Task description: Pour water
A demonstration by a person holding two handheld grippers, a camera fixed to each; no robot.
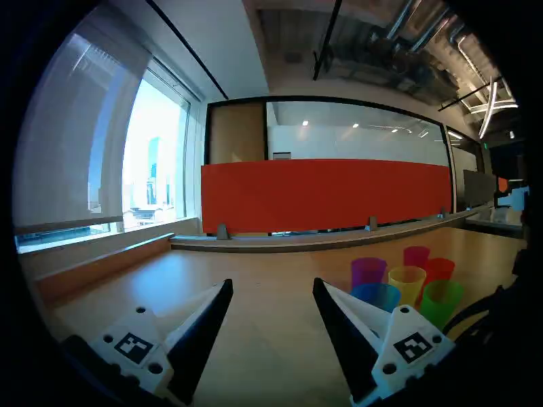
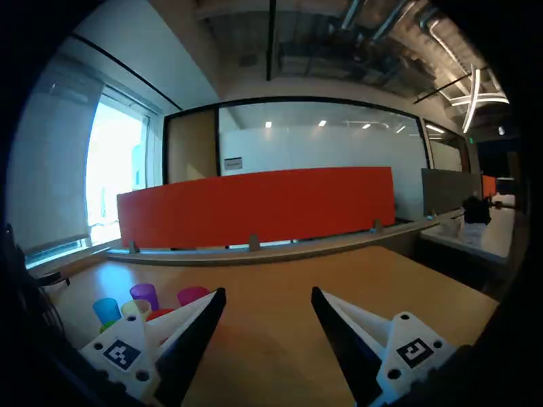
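Translucent tapered plastic cups (image 1: 407,279) cluster on the smooth wooden table (image 1: 258,271)

Cups (image 1: 407,279) purple, blue, yellow, green, red; divider (image 1: 326,195) orange-red; table (image 1: 271,285) wood-tan

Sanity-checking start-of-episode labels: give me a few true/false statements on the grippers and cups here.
1. The left gripper is open and empty. True.
2. The right gripper is shut on a cup. False: it is open and holds nothing.
3. The plastic cups stand clustered on the wooden desk. True.
4. All cups are one colour. False: they are purple, pink, red, yellow, blue and green.
5. The divider panel is blue. False: it is orange-red.
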